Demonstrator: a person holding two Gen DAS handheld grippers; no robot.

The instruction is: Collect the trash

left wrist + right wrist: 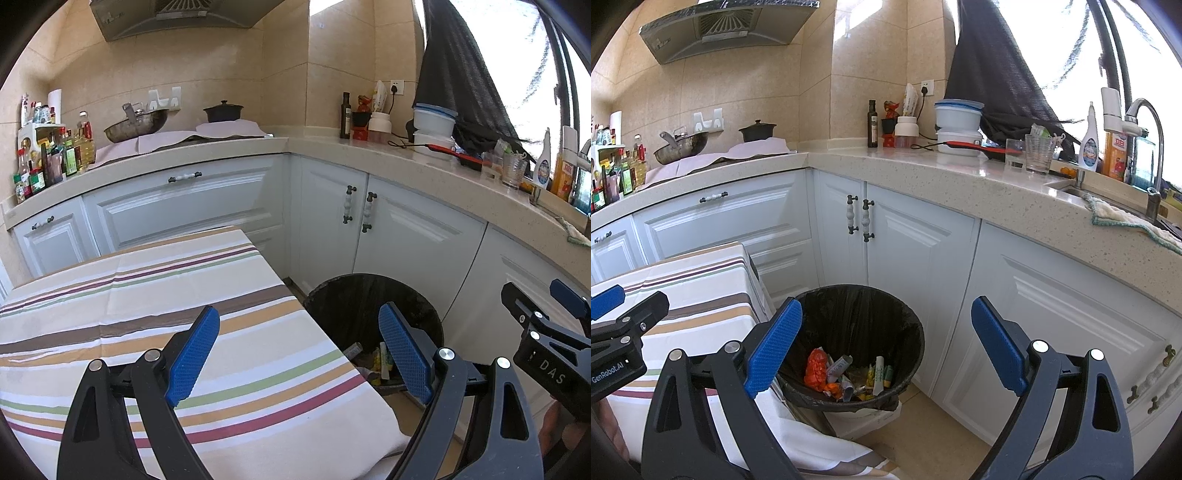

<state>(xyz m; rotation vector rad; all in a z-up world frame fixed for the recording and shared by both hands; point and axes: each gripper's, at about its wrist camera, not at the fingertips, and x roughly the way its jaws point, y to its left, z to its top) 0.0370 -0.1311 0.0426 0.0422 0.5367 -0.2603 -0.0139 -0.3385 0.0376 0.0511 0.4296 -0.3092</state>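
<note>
Left gripper (299, 354) wide open, nothing between its pads, over striped tablecloth (147, 314), right gripper (886, 347) wide open and empty above black-lined bin (908, 325) on floor beside white cabinets (923, 258), trash (846, 376) heaped at bin bottom, counter (997, 181) behind.

One bin (857, 332) with a heap of wrappers (846, 376) inside — too jumbled to count; one striped table (166, 314), two grippers — left (299, 354), right (886, 350), one wok (136, 125), one black pot (223, 110), two glasses (1030, 153)
</note>
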